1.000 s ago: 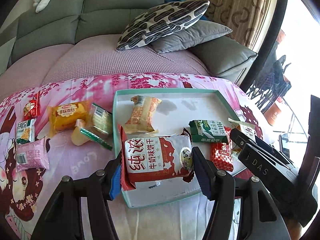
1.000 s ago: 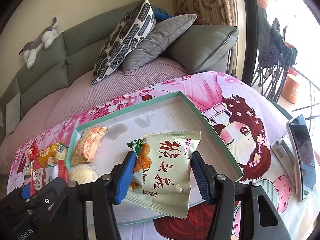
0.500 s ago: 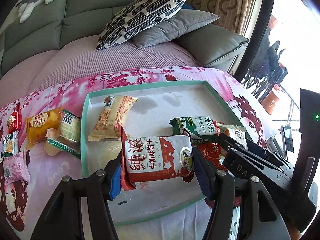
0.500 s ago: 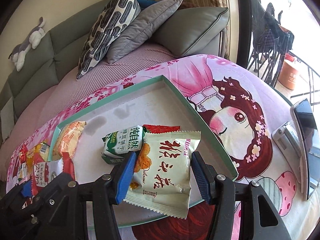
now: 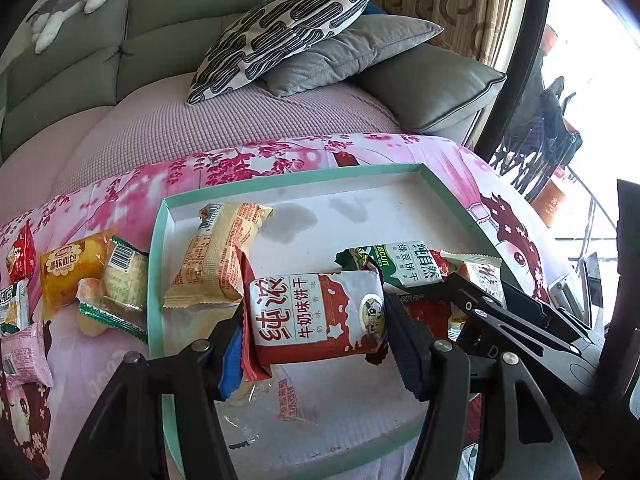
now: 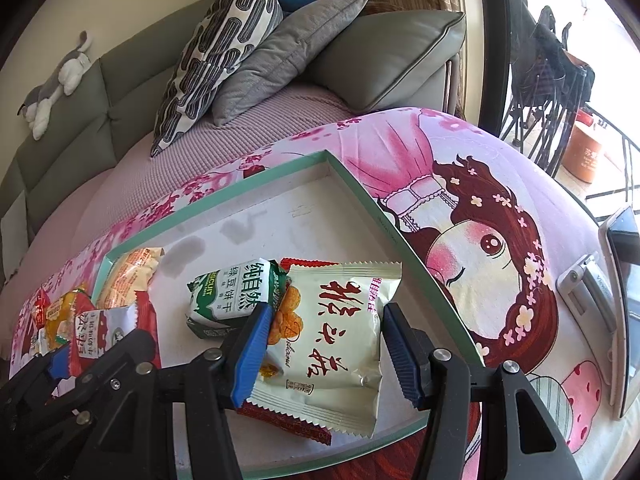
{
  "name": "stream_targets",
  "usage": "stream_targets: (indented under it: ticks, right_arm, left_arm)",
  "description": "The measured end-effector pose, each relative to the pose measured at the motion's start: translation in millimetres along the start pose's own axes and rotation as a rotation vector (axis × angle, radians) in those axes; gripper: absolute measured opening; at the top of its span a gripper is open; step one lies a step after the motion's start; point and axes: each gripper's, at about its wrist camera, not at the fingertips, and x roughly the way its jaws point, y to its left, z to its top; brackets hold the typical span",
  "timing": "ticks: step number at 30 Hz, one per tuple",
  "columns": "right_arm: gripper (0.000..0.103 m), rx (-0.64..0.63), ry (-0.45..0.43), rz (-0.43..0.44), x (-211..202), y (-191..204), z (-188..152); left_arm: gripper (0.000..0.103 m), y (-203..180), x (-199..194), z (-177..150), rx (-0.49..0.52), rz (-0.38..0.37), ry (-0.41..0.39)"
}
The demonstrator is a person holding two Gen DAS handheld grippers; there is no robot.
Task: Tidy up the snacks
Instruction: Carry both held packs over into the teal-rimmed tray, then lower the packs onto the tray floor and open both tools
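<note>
Left gripper (image 5: 314, 320) clamps the red-and-white biscuit packet (image 5: 316, 316); right gripper (image 6: 324, 340) clamps the cream snack packet (image 6: 340, 328). Both hang low over the teal tray (image 5: 154, 264), perhaps touching. Advice: lower flat, release gently, avoiding the green biscuit packet (image 6: 232, 296).

Bare far half of tray (image 5: 400, 216) gives open passage; near half obstructed by orange packet (image 5: 216, 256), green biscuit pack (image 6: 232, 296) and 2 held packets.
</note>
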Motion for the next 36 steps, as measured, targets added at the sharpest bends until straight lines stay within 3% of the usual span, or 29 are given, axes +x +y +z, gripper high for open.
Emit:
stream_targets:
  ticks: [8, 18, 22, 36]
  right_arm:
    - [0.060, 0.007, 0.012, 0.003, 8, 0, 3]
    - [0.061, -0.004, 0.020, -0.015, 7, 1, 4]
    - [0.071, -0.010, 0.000, -0.021, -1, 1, 6]
    - [0.071, -0.074, 0.036, -0.085, -23, 9, 1]
  left_arm:
    - [0.064, -1, 4, 2, 0.017, 0.011, -0.008]
    - [0.072, 0, -1, 6, 0.012, 0.006, 0.003]
    - [0.073, 2, -9, 8, 0.006, 0.008, 0.003]
    - [0.073, 44, -29, 6, -0.122, 0.095, 0.043]
